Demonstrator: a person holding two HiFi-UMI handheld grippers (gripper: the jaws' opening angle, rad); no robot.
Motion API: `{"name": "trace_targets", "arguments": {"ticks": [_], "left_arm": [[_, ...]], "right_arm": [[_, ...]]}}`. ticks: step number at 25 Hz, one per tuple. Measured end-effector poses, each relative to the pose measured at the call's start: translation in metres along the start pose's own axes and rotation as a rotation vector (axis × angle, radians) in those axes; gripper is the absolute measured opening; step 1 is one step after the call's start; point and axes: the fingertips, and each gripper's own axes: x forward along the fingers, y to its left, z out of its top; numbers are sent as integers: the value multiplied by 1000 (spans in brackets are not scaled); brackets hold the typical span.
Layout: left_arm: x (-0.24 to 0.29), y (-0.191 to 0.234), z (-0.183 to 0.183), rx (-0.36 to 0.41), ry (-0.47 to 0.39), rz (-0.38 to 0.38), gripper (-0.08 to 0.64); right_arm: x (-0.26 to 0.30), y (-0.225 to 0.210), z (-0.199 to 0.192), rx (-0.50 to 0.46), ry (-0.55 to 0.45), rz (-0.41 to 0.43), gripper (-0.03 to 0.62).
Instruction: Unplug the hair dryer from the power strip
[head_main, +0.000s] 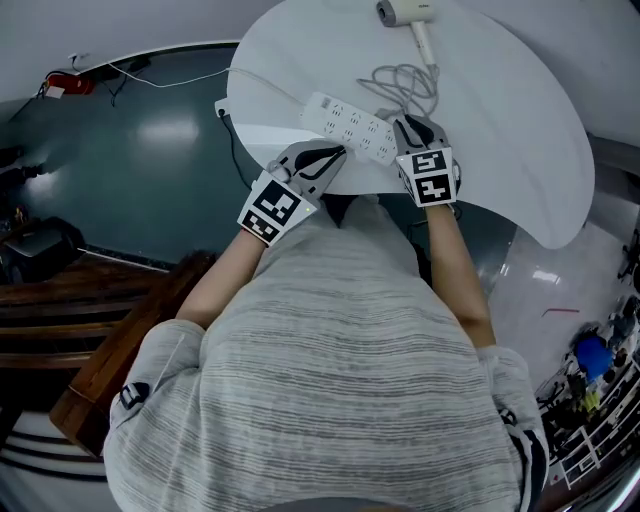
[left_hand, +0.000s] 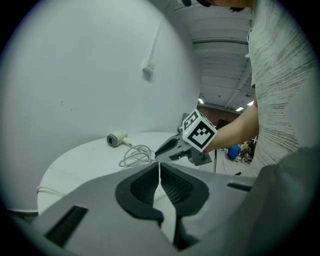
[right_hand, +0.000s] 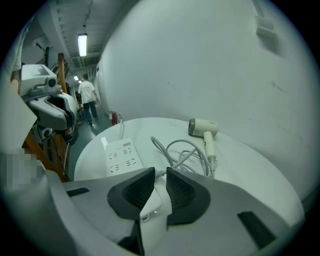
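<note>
White and matte, the round table (head_main: 500, 120) filled the upper part of the head view, set close against a pale grey wall (left_hand: 75, 75) that carried a small box on a thin conduit (left_hand: 147, 70). Around the table the floor (head_main: 150, 150) was dark teal and glossy, catching soft reflections, with a thin white cord (head_main: 160, 78) trailing across it and brown wooden furniture (head_main: 60, 310) at the left. Beyond the table a corridor ran under a ceiling light (right_hand: 82, 45), where a person in a white top (right_hand: 88, 97) stood.

The hair dryer (head_main: 405, 14) lay on its side at the far edge of the table, its grey cable (head_main: 405, 85) looped loosely back toward the white power strip (head_main: 350, 125), which lay flat near the table's near edge.

The left gripper (head_main: 335, 155) hovered just beside the strip's near side, its jaws pressed together on nothing. The right gripper (head_main: 408, 125) pointed down at the strip's right end, where the cable met it. Its jaws stood a little apart, with a white piece showing in the gap below the pads (right_hand: 182, 187); whether that was the plug or the strip's end could not be told, and the pads did not visibly press on it.
</note>
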Motion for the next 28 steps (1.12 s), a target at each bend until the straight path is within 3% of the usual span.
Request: {"name": "trace_targets", "arguments": {"ticks": [5, 9, 15, 23, 28], "left_arm": [[2, -7, 14, -13, -46, 57, 15], [0, -20, 23, -26, -85, 103, 15], [-1, -48, 29, -47, -141, 159, 15], [3, -79, 32, -118, -209, 224, 15], [-1, -91, 39, -125, -237, 252, 15]], "right_arm": [[-38, 4, 13, 38, -111, 51, 69], [-70, 19, 23, 63, -196, 150, 69], [-115, 53, 37, -10, -311, 322, 67], [-145, 72, 27, 6, -354, 500, 61], [-155, 77, 22, -7, -367, 541, 26]]}}
